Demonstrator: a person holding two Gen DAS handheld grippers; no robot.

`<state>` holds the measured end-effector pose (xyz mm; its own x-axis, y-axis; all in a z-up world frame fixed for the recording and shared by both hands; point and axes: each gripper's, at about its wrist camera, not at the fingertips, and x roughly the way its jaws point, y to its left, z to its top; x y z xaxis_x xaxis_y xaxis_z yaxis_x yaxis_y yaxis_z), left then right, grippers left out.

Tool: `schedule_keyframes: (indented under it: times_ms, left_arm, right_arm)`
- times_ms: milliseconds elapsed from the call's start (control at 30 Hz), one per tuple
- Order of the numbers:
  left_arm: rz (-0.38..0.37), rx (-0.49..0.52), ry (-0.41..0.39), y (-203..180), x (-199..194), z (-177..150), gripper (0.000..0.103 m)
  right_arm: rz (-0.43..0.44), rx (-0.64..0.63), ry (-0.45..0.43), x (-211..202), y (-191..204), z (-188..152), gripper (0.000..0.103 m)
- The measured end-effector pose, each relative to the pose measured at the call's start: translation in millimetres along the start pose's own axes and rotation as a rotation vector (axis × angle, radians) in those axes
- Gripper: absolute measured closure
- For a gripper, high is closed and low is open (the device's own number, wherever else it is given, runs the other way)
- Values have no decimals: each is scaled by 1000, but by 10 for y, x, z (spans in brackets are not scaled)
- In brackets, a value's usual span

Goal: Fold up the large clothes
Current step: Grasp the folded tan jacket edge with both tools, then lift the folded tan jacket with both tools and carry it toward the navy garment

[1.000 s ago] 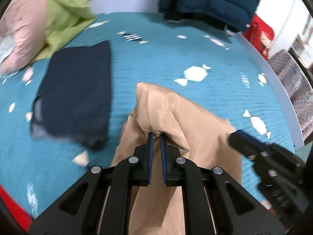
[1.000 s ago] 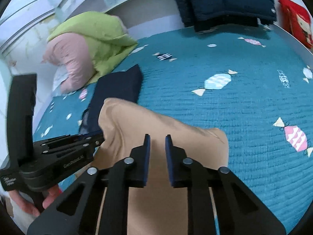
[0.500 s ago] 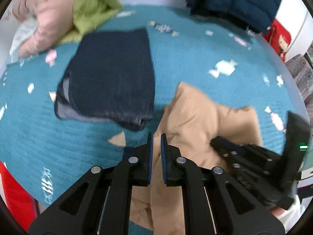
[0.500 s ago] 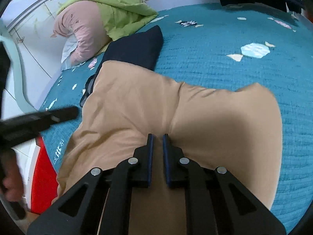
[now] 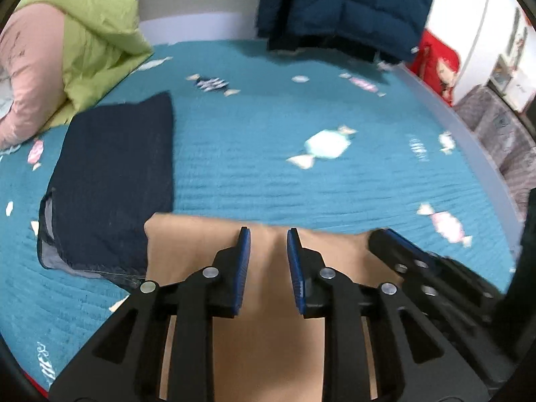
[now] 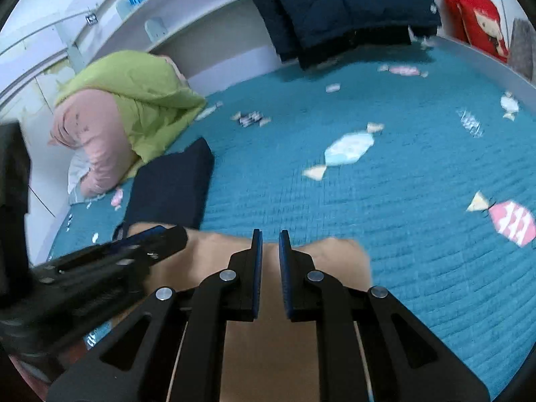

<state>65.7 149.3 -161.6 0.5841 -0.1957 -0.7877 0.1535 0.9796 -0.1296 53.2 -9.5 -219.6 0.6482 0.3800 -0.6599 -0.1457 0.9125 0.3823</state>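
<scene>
Left gripper (image 5: 266,232): jaws parted with a clear gap, nothing between them. It hangs over the tan garment (image 5: 268,335), which fills the lower centre of the left wrist view.

Right gripper (image 6: 268,234): jaws slightly parted, a narrow gap between the blue pads (image 6: 256,274). Whether any cloth sits in that gap cannot be told. The same tan garment (image 6: 271,361) lies beneath it in the lower centre of the right wrist view.

Each gripper also shows in the other camera: the right gripper (image 5: 385,236) at lower right of the left wrist view, the left gripper (image 6: 174,234) at lower left of the right wrist view, both above the garment's far edge.

The tan garment lies flat on the bed (image 5: 251,167), on a teal quilted cover printed with candy shapes. Its far edge runs straight across the frame.

A folded dark navy garment (image 5: 114,181) lies at centre left, its near corner just beside the tan garment's far left corner.

Farther back, at upper left, sits a bundle of green bedding (image 5: 97,47) with a pink pillow (image 5: 23,80). At upper centre a dark blue padded jacket (image 5: 345,6) hangs over the far edge of the bed. A red cushion (image 5: 435,63) stands at upper right.
</scene>
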Motion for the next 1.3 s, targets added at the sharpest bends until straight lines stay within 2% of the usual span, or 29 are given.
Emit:
schedule_keyframes:
  times_ms: [67, 100, 167, 267, 400, 500, 567, 633, 667, 700, 733, 767, 833, 900, 967, 1033, 1067, 1133, 1233, 1300]
  left_arm:
    - [-38, -30, 1, 182, 192, -94, 90]
    - [-54, -47, -5, 286, 308, -158, 100]
    - [-107, -79, -10, 458, 514, -283, 100]
    - [-174, -123, -35, 568, 548, -329, 100]
    - [-86, -23, -55, 437, 326, -262, 100]
    - [-78, -32, -53, 500, 308, -290, 100]
    - [-44, -51, -56, 568, 261, -296, 100]
    - [18, -59, -67, 651, 155, -287, 101]
    - [48, -54, -68, 688, 112, -288, 101]
    - [116, -50, -67, 759, 40, -291, 99]
    - [153, -56, -63, 823, -21, -296, 99]
    - [165, -63, -57, 889, -96, -299, 99]
    - [158, -68, -71, 906, -297, -309, 99]
    - [121, -52, -93, 780, -489, -331, 99]
    - [21, -18, -112, 537, -664, -413, 97]
    - [-51, 12, -72, 364, -626, -538, 96]
    - [-57, 10, -38, 325, -535, -624, 96]
    - [-29, 3, 52, 336, -289, -835, 97]
    - [-8, -15, 64, 493, -281, -1046, 97]
    - [22, -33, 67, 616, -387, -1073, 97]
  right_arm:
    - [-66, -53, 12, 242, 7, -140, 98]
    - [-82, -54, 19, 329, -13, -175, 99]
    - [-54, 16, 38, 414, -122, -165, 103]
    - [-81, 8, 43, 422, -149, -124, 103]
    - [-139, -2, 19, 283, -202, -65, 103]
    - [-143, 25, 13, 243, -320, -45, 103]
    - [-187, 15, -2, 193, -308, -22, 103]
    - [-240, 31, -19, 96, -370, 9, 103]
    - [-245, 66, -19, 17, -462, 23, 100]
    - [-238, 107, -25, -88, -564, 34, 100]
    - [-230, 122, -33, -164, -607, 39, 100]
    - [-219, 124, -44, -283, -619, 37, 100]
    - [-192, 93, -56, -448, -528, 22, 100]
    - [-96, 44, -47, -600, -314, -59, 100]
    - [59, 28, 27, -618, -124, -187, 100]
    - [125, 18, 115, -517, -10, -352, 100]
    - [123, -6, 174, -414, 33, -492, 100]
    - [79, -26, 210, -360, -5, -614, 103]
    - [33, 21, 198, -519, -220, -621, 103]
    - [-94, -6, 180, -675, -335, -613, 103]
